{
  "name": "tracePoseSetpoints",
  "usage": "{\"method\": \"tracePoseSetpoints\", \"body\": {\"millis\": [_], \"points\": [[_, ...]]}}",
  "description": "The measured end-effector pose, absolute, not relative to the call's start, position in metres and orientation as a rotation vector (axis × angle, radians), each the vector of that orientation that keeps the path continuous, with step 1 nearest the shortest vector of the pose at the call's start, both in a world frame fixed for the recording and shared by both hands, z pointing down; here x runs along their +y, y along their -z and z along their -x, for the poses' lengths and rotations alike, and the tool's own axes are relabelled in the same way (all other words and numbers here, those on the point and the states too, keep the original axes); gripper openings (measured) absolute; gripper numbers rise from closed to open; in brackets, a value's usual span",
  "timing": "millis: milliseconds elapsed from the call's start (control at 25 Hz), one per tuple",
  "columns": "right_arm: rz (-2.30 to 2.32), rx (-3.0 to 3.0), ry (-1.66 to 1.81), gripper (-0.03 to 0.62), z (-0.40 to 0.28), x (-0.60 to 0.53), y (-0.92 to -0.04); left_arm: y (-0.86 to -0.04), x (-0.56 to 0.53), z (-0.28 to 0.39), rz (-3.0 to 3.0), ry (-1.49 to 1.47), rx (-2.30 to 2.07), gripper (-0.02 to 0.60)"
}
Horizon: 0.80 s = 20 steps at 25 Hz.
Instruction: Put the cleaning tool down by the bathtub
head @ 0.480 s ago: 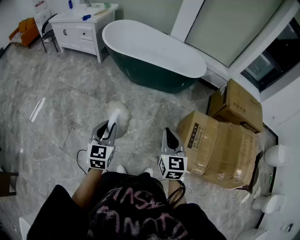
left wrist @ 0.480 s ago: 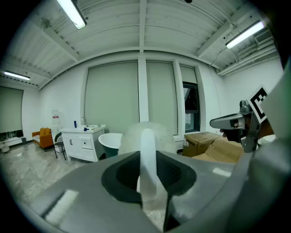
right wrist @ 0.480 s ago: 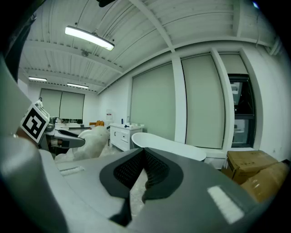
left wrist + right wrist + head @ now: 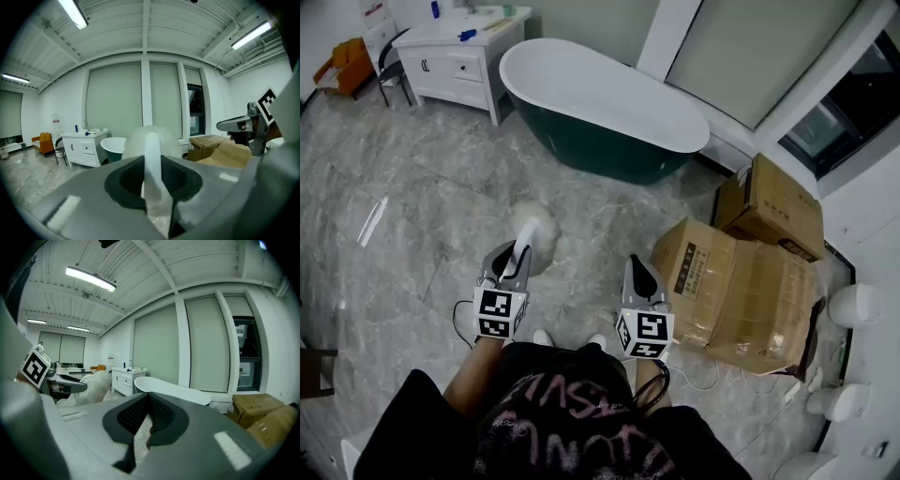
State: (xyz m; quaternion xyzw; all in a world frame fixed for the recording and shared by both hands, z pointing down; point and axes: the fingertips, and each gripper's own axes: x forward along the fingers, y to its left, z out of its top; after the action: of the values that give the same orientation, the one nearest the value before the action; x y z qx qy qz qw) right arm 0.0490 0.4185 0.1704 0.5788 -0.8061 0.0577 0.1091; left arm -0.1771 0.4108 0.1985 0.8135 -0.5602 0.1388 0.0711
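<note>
left gripper (image 4: 517,251): jaws pinch the white handle of the cleaning tool (image 4: 534,228).
cleaning tool: fluffy white head sticks out ahead of the jaws, well apart from the bathtub (image 4: 609,98).
right gripper (image 4: 637,265): jaws pressed together, nothing between them.
bathtub: just beside the right edge of the white table (image 4: 450,42).
cardboard boxes (image 4: 741,281): near the right gripper's outer side.
</note>
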Motion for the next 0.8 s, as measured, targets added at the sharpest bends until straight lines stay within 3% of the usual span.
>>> {"method": "tracePoseSetpoints", "body": {"millis": [800], "points": [[-1.719,-2.309,-0.155,0.018,-0.033,0.426,-0.183,-0.226,0.426,0.21,-2.424,-0.442,-1.62,0.087]]}}
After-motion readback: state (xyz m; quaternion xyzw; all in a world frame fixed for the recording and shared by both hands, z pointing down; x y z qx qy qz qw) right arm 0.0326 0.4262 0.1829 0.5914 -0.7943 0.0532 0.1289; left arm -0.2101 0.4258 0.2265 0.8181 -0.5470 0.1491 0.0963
